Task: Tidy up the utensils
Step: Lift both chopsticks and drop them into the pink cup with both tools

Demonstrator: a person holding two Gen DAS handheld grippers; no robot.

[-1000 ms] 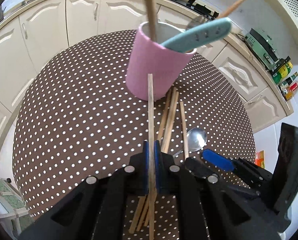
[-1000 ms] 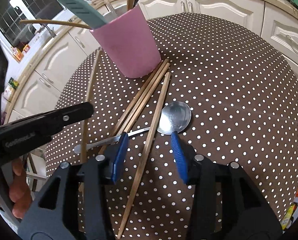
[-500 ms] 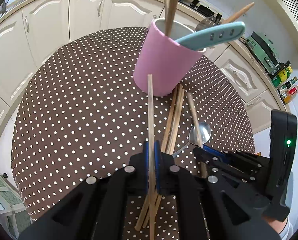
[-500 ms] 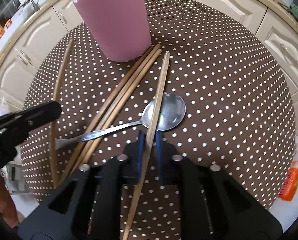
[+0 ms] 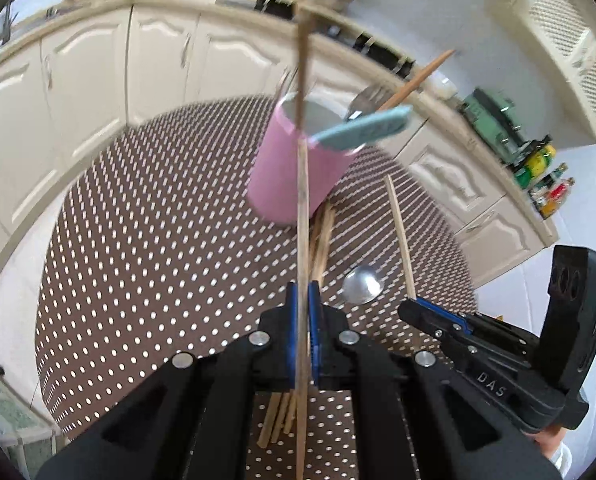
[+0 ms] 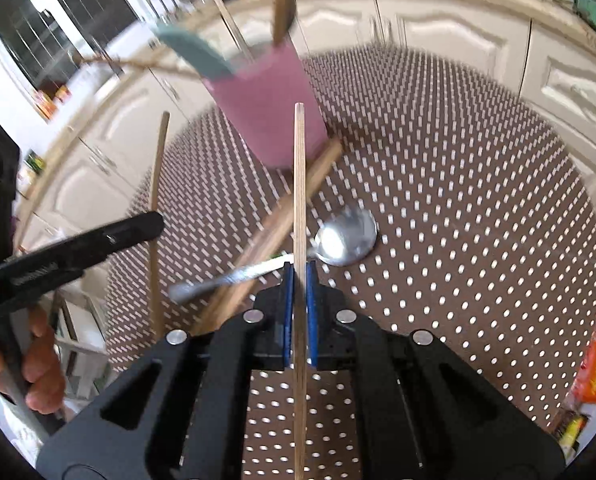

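Wooden chopsticks were pinched in both grippers above a round table covered in brown cloth with white polka dots (image 5: 145, 240). At the left, the left gripper (image 5: 302, 294) had its blue-padded jaws pressed together on a thin wooden chopstick (image 5: 302, 216), which ran straight up the left wrist view and crossed in front of the pink cylindrical utensil cup (image 5: 293, 172). That cup stood on the far part of the table and held a pale teal plastic handle (image 5: 366, 130), a wooden stick and a metal utensil whose kind could not be told. Just right of the held stick, a bundle of loose wooden chopsticks (image 5: 322, 236) lay on the cloth with one end close to the cup's base. Farther right lay a shiny metal spoon (image 6: 344, 236), bowl toward the right, its handle running under the bundle. At the right, the right gripper (image 6: 299, 280) had its jaws closed on a second wooden chopstick (image 6: 299, 184), lifted clear of the cloth and pointing toward the cup. White kitchen cabinets (image 5: 85, 72) curved behind the table.
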